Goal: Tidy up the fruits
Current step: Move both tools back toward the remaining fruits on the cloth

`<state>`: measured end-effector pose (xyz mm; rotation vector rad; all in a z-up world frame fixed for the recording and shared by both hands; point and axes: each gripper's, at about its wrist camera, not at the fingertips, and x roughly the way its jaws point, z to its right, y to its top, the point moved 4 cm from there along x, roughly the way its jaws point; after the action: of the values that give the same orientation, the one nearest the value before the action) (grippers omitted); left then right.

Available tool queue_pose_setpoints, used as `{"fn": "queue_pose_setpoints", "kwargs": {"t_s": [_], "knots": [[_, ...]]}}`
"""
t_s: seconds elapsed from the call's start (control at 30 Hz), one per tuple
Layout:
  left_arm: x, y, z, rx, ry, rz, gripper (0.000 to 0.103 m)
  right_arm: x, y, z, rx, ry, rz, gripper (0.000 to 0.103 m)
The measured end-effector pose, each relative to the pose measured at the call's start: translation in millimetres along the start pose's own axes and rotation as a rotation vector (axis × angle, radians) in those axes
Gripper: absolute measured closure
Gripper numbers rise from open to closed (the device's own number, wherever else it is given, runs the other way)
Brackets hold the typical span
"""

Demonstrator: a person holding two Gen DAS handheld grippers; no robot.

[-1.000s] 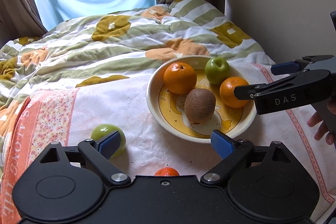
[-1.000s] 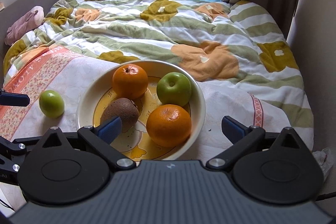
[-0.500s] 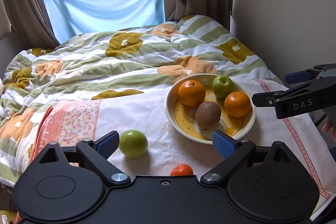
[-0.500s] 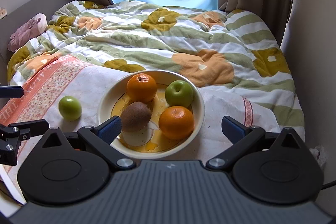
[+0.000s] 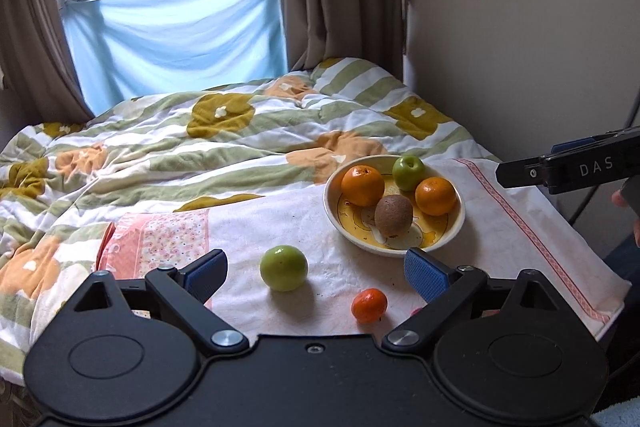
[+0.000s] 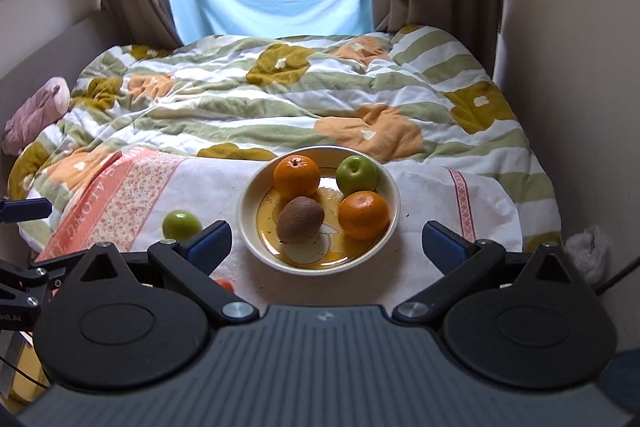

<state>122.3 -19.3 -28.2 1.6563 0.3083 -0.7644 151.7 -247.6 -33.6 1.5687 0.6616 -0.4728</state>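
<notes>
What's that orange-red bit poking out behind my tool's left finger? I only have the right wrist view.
Observer: It's a small mandarin. It lies whole on the white cloth, outside the bowl.
Operator: Is anything else loose near it?
Observer: Yes, a pinkish object peeks out just to its right. The left tool's finger hides most of it, so I can't tell what it is.
Operator: Is the left tool carrying anything?
Observer: No, the left tool is open with nothing between its fingers.
</notes>
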Motion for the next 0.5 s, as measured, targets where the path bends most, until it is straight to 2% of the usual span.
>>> {"fn": "queue_pose_setpoints", "kwargs": {"t_s": [0.1,0.27,0.5], "knots": [[-6.6,-5.2,-9.8,0.02,-0.044,0.004,0.005,-5.0,-8.2,-11.8,0.017,-0.012,-0.001,0.0],[-10.5,-14.1,-25.2,0.075,-0.118,0.002,0.005,-10.9,-41.9,-49.8,0.014,-0.086,-0.022,0.0],[1.1,-26.6,-40.6,0.158,-0.203,-0.022,0.005,-5.5,-85.8,-81.8,0.049,-0.092,-0.046,0.0]]}}
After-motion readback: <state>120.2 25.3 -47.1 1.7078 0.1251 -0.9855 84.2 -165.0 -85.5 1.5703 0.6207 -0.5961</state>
